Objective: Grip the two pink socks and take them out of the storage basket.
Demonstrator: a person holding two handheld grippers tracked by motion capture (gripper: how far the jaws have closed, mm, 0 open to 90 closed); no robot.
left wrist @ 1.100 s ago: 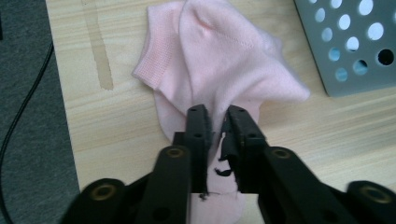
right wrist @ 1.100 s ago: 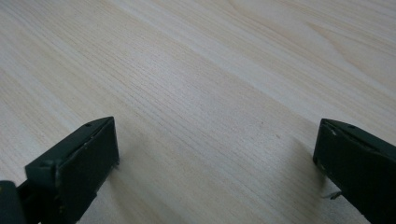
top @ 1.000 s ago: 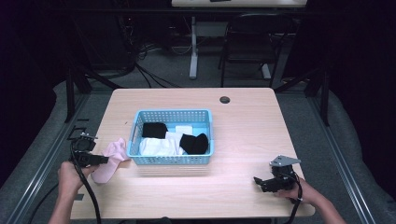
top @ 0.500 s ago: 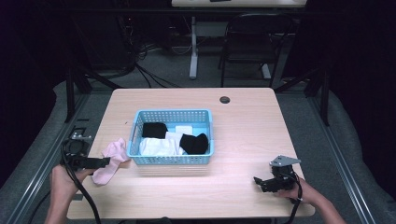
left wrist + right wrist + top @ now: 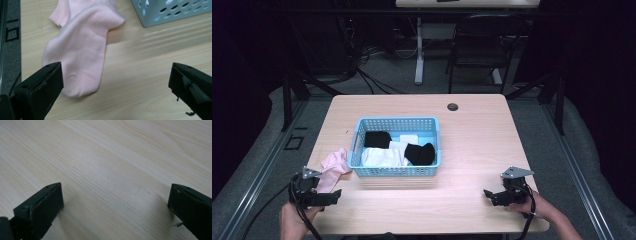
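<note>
A pale pink sock (image 5: 333, 169) (image 5: 80, 52) lies flat on the wooden table, just left of a blue plastic basket (image 5: 432, 160) (image 5: 172, 12). Inside the basket are black and white socks (image 5: 397, 149). My left gripper (image 5: 329, 196) (image 5: 116, 92) is open near the table's front left corner, its jaws wide apart just short of the sock's toe end. My right gripper (image 5: 492, 196) (image 5: 116, 212) is open too, low over bare wood at the front right, with nothing between its jaws.
A small dark round grommet (image 5: 453, 106) sits in the table (image 5: 472, 145) near its far edge. Beyond the table stand a black chair (image 5: 477, 50), desk legs and floor cables. Table edges lie close to both hands.
My left gripper has pulled back toward the front edge and swung right, leaving the pink sock lying beside the basket. The right gripper has stayed in place.
</note>
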